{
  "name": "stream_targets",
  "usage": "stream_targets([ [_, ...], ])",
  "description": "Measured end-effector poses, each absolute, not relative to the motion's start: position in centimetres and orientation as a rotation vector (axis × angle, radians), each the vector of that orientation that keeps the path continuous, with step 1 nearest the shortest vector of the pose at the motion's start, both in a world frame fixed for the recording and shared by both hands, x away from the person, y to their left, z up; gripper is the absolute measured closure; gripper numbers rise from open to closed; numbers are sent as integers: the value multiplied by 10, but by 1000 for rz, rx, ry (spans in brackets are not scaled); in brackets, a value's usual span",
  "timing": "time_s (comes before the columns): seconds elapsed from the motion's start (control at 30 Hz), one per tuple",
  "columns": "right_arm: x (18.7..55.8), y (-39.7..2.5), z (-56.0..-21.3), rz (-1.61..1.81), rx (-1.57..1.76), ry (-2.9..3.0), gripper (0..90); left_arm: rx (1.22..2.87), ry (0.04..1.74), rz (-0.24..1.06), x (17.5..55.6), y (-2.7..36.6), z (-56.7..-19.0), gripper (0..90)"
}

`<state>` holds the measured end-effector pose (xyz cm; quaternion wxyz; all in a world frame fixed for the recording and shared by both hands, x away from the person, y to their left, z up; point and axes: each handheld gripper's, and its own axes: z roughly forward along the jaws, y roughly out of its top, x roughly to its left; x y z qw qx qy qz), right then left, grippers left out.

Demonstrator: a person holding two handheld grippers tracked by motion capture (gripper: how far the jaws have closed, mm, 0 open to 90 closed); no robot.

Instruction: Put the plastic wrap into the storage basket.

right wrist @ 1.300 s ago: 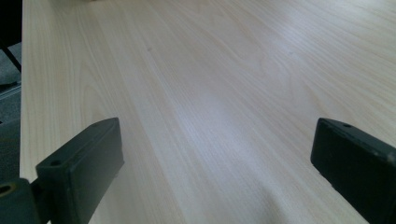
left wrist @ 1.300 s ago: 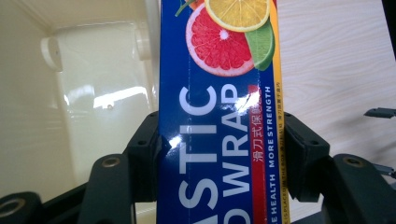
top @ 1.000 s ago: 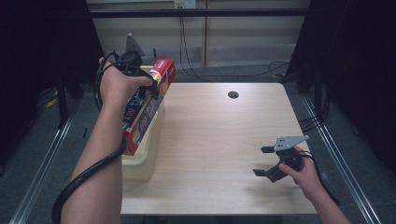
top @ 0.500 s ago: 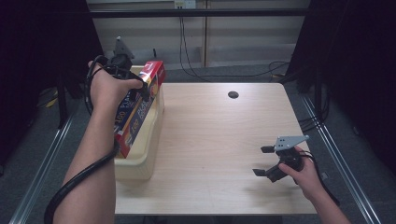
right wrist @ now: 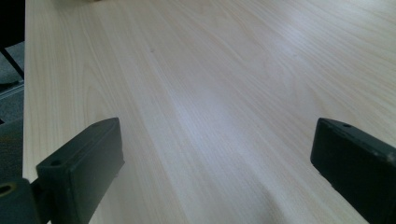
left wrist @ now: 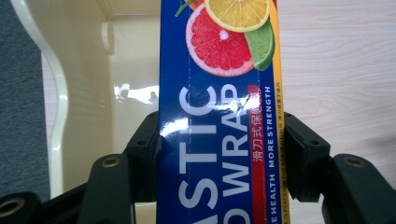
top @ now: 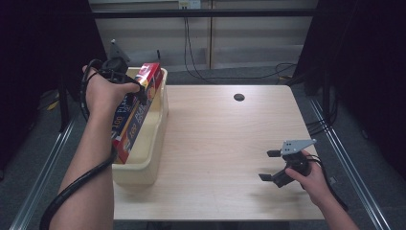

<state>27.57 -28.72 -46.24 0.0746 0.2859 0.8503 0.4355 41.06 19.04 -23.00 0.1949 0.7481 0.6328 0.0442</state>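
A long blue and red plastic wrap box (top: 135, 110) slants down into the cream plastic bin (top: 160, 132) at the table's left edge. My left gripper (top: 134, 88) is shut on the box near its upper end. In the left gripper view both jaws press the sides of the box (left wrist: 219, 140), with the bin's inner wall (left wrist: 93, 70) behind it. My right gripper (top: 270, 165) rests low over the table's front right, open, with nothing between its fingers (right wrist: 79, 172).
The light wood table (top: 225, 143) has a dark round hole (top: 239, 97) near its far edge. Dark cables hang behind the table. Metal rails run along the floor on both sides.
My left gripper has carried the box left and downward, so its lower end now sits inside the bin. The right gripper has stayed where it was.
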Motion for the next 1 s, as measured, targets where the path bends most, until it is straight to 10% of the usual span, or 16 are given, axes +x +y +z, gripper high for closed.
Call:
stream_targets([
  [1.0,275,-286,-462,1300,861,2549,22,2067,1856,94,407,210,-259,411],
])
